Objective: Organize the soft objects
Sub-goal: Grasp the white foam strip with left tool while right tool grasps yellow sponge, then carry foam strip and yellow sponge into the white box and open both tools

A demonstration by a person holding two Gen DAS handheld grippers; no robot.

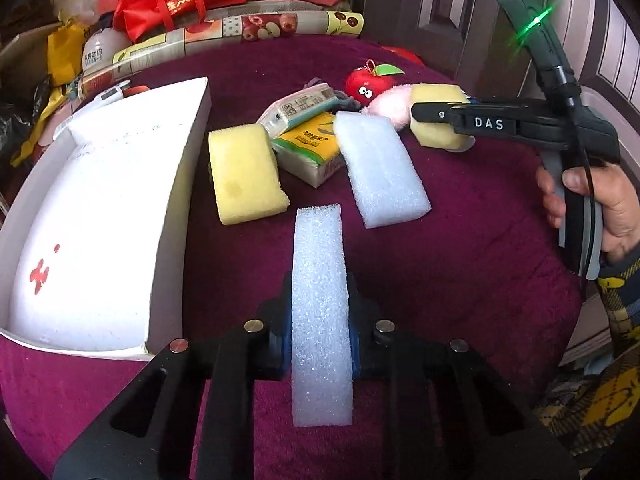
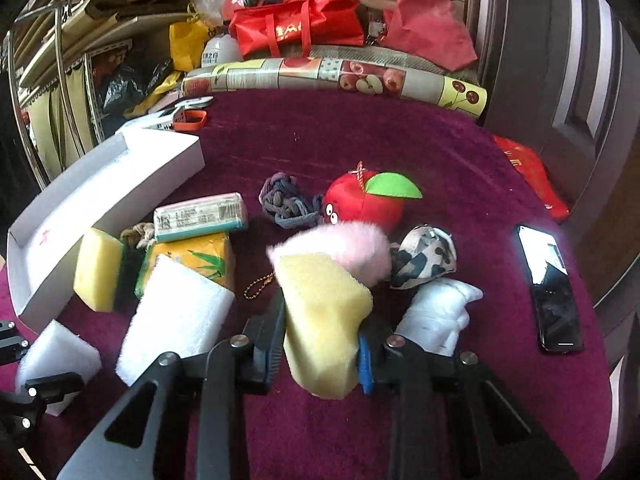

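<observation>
**Inspector:** While both pieces were held, how should they have been placed?

**Assessor:** Carried level over the white box (image 1: 176,184) at left, released low inside. The left gripper (image 1: 320,344) had jaws pinching the white foam strip (image 1: 320,300); the right gripper (image 2: 320,344) had jaws pressed on the yellow sponge (image 2: 324,312), above the tabletop (image 2: 400,140).

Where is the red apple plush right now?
In the right wrist view the red apple plush sits mid-table on the maroon cloth, right of the knotted rope toy, just behind the pink fluffy toy.
</observation>
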